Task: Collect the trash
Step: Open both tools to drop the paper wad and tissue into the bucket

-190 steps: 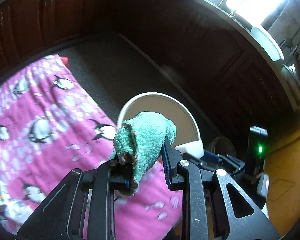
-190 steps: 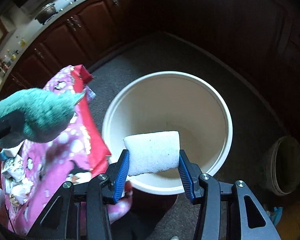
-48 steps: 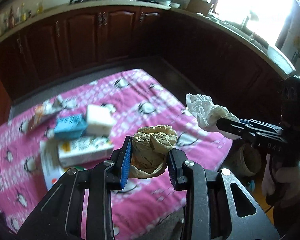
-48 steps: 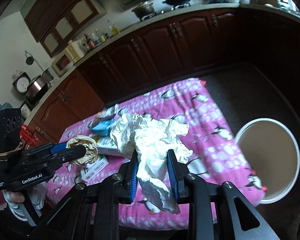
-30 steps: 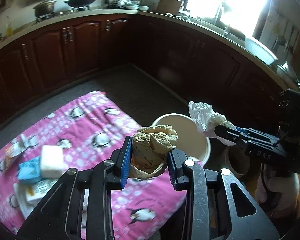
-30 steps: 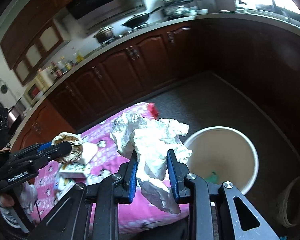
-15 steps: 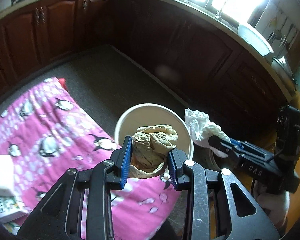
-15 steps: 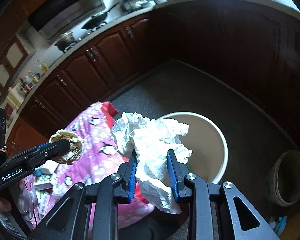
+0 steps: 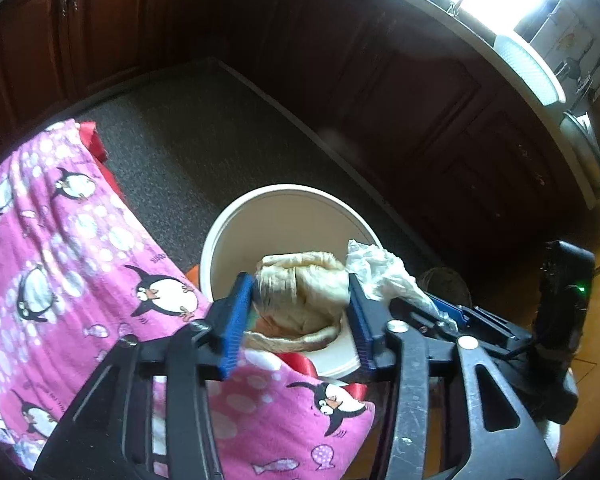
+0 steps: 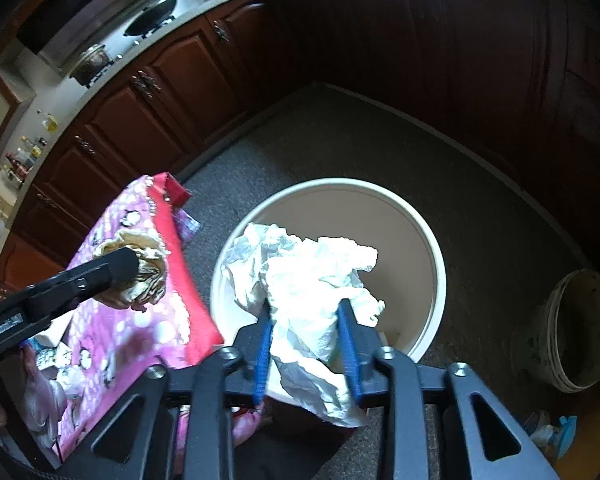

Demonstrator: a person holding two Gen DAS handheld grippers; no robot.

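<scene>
Two tongs hang over a white bucket (image 10: pixel 436 280) that stands on the dark kitchen floor (image 10: pixel 380 140), just beside a pink penguin-print blanket (image 9: pixel 60 260) with a red underside. A smaller grey bucket (image 10: pixel 580 340) sits on the floor near the white one. The left tongs (image 9: pixel 300 312) have their blue pads on either side of a crumpled tan wad (image 9: pixel 300 296) above the near rim of the bucket; the jaws are opening, gaps show at the pads, and the wad lies between them. The right tongs (image 10: pixel 304 344) are also opening, with a crumpled white paper (image 10: pixel 308 280) between the blue pads, bunched over the bucket's mouth and trailing down toward the camera; the pads no longer pinch it tight.
</scene>
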